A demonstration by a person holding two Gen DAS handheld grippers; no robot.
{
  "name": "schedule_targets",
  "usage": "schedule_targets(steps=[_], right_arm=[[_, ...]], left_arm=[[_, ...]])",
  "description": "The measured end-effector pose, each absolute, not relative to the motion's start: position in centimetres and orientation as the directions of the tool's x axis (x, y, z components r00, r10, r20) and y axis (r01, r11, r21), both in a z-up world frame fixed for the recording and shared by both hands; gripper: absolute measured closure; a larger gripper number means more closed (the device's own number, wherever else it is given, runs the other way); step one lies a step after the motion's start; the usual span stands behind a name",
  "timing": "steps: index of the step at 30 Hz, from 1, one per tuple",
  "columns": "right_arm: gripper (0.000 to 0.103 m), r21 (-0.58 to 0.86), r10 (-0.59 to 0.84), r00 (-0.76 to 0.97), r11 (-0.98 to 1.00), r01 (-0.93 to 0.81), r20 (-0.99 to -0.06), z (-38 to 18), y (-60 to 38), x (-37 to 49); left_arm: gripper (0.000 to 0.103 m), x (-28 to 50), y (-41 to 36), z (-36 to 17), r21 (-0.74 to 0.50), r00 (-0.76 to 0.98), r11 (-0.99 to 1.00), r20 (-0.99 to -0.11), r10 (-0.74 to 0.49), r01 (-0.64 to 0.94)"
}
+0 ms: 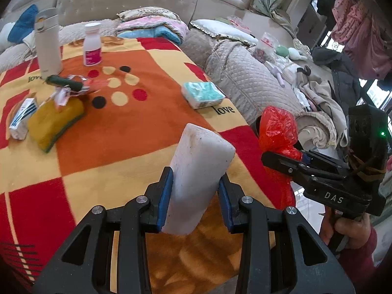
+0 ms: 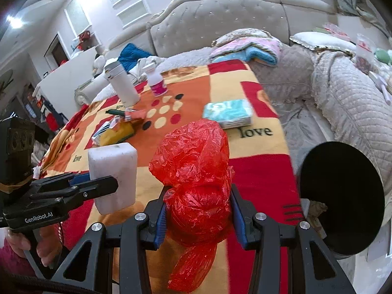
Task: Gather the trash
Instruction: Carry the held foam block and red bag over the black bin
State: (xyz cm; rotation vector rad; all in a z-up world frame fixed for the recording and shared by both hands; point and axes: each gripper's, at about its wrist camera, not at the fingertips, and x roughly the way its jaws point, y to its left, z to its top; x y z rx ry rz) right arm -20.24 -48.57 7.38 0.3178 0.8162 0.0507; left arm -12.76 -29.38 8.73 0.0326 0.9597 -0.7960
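**Hand-held grippers carry a foam block and a red bag over the blanket-covered table**

Left hand-held gripper (image 1: pixel 196 191) is clamped on a white foam block (image 1: pixel 199 169), its blue pads (image 1: pixel 164 191) pressing the block's two long sides. The block stands roughly upright between the fingers, tilted a little to the right in the left wrist view, and its pale surface shows grey smudges. From the right wrist view the same block (image 2: pixel 115 174) is seen held above the blanket, at the left.

The right hand-held gripper (image 2: pixel 197 210) is closed on a crumpled red plastic bag (image 2: pixel 196 169); the bag bulges above the pads and a loose tail hangs below them. In the left wrist view this bag (image 1: pixel 278 132) sits at the table's right edge, pinched by the black fingers of the right tool, whose handle is gripped by a hand (image 1: pixel 348 227) in a dark red sleeve.

A red, orange and yellow blanket (image 1: pixel 117 152) with the word "love" covers the table. Towards its far left lie a yellow sponge (image 1: pixel 55 120), a small white-and-blue carton (image 1: pixel 22 118) just beside it, some crumpled wrappers (image 1: pixel 71 90) and a dark green tube-shaped item (image 1: pixel 65 82). Behind them stand a white flask (image 1: pixel 46 41) and a white bottle with a pink label (image 1: pixel 92 45). A teal-and-white tissue pack (image 1: pixel 202 94) lies apart near the right edge.

A round black opening (image 2: pixel 341 198), its nature unclear, sits low at the right of the table. Behind is a tufted beige sofa (image 2: pixel 218 22) with folded cloths.
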Motion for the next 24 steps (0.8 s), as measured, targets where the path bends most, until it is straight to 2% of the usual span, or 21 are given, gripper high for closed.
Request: schedule_targets(steps=[24], right_arm=[[0.060,0.307,0.047,0.676,0.912,0.271,-0.735,4.8,-58.5,-23.9]], left_arm=[[0.070,-13.1,-39.2,7.9,-0.188,0.337,0.714,-0.782,-0.524,0.674]])
